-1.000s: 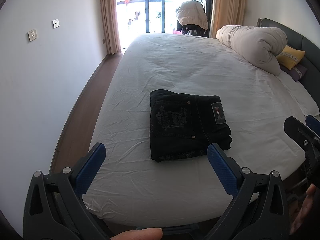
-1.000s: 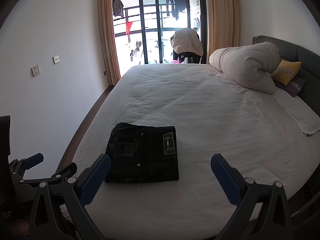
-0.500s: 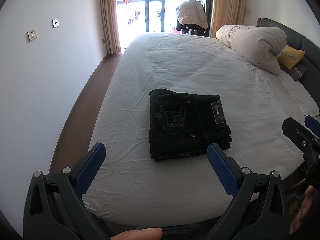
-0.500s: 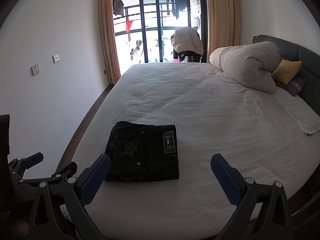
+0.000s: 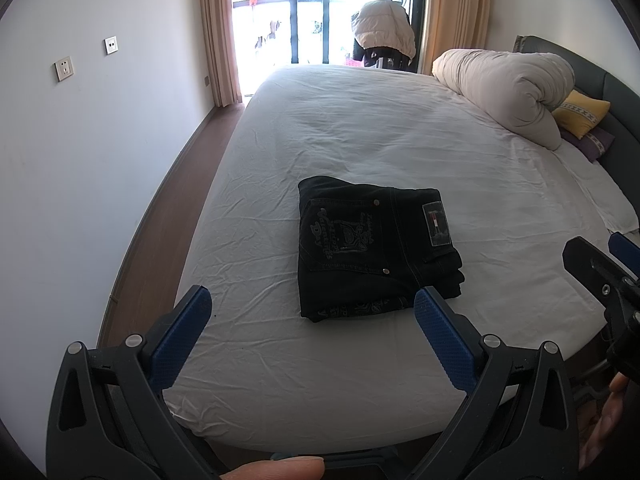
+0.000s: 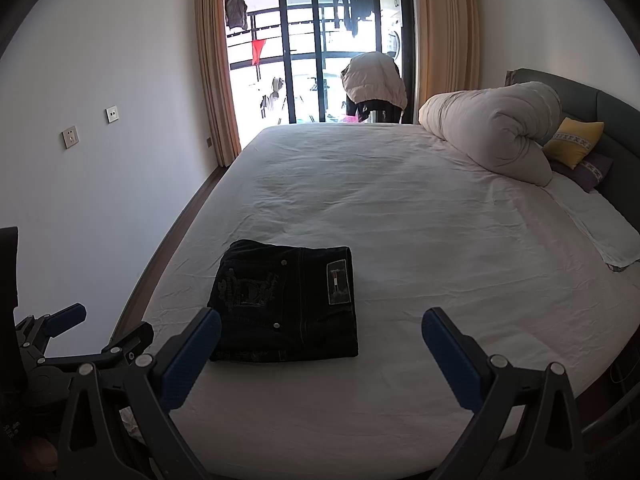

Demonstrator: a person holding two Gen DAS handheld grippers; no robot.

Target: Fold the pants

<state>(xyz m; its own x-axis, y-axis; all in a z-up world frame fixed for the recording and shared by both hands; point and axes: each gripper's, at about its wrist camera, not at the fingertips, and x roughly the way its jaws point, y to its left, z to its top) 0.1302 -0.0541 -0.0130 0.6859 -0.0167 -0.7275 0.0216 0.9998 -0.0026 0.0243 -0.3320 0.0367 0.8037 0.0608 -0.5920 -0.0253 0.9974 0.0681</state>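
Observation:
Black jeans (image 5: 372, 246) lie folded into a compact rectangle on the white bed sheet (image 5: 360, 128), back pocket embroidery and a waistband patch facing up. The same folded jeans (image 6: 286, 302) show in the right wrist view, near the bed's front left. My left gripper (image 5: 312, 312) hangs open above the front edge of the bed, nothing between its blue pads, short of the jeans. My right gripper (image 6: 320, 334) is also open and empty, held back from the jeans. Each gripper appears at the edge of the other's view.
A rolled cream duvet (image 6: 492, 136) and a yellow pillow (image 6: 574, 148) lie by the dark headboard at the right. A wall with sockets (image 5: 64, 68) and a strip of wood floor (image 5: 160, 220) run along the left. Glass balcony doors (image 6: 320, 40) stand behind the bed.
Hardly anything differs; the views shifted only slightly, and both grippers stay open and away from the folded jeans.

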